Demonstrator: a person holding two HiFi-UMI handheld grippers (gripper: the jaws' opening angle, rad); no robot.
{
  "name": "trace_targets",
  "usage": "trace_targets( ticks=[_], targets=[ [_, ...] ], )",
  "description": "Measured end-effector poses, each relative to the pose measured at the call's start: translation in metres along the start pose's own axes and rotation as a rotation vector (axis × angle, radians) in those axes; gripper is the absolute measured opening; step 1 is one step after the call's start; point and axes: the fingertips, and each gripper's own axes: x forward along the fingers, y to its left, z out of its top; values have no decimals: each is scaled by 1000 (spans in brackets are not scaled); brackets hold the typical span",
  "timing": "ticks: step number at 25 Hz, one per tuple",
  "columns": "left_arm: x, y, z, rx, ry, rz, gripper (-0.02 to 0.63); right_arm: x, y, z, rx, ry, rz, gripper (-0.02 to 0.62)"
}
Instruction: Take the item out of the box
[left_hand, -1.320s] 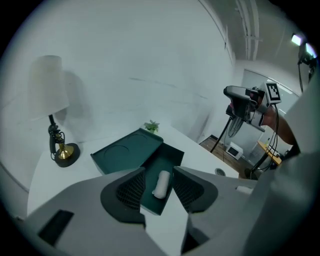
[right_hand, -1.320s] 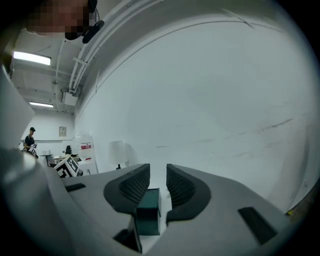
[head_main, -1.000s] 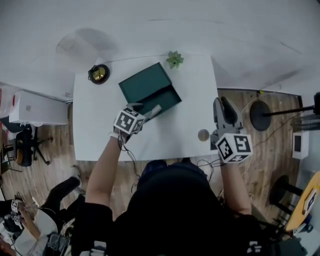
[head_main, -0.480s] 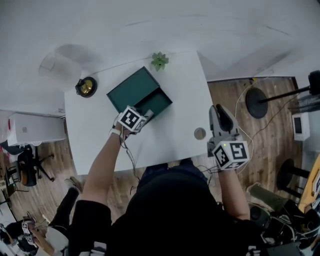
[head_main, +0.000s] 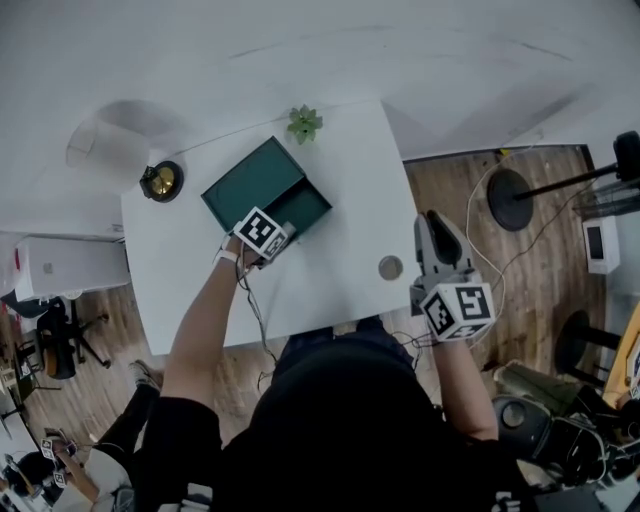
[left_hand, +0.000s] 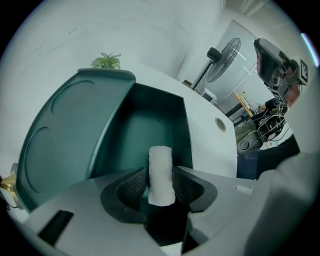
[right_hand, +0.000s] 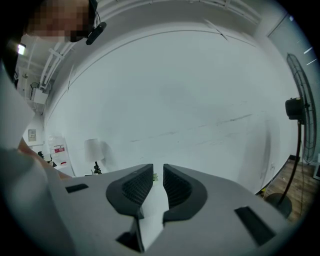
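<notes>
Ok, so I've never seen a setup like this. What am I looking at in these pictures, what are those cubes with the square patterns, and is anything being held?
There is no robot here. A person holds a handheld gripper in each hand, and the patterned cubes are part of those grippers. The top-down picture comes from a camera on the person's head. The other two come from cameras riding on each gripper, looking along its jaws.

On the white table are an open green box, a small plant, a round brass-coloured object and a small round disc.

The left gripper, at the box's near edge, is clamped on a white roll. The right gripper is beside the table's right edge, its jaws closing with nothing between them.
</notes>
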Motion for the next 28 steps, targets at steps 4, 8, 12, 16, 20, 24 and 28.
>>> trace_targets(
  ticks=[4,8,12,16,20,24,28],
  targets=[
    [6,-14,-17,-37,135,-7,150,0,-8,3,-10,0,5,59],
    [7,-28,-18,-92,135,-34,126,3,-12,9,-16,-7,22,58],
    [-23,5,14,-62,-58,160,126,8,-14,7,-9,5,58,58],
    [-55,31,35,-54,-219,311,126,19,-9,5,-8,15,115,57],
    [-79,19,27,-156,-290,332,126,27,-1,11,-15,15,182,54],
    [-110,6,17,-264,-390,373,126,34,8,21,-36,25,225,18],
    [-142,-5,-4,-394,-499,415,126,43,29,34,-62,10,298,8]
  ],
)
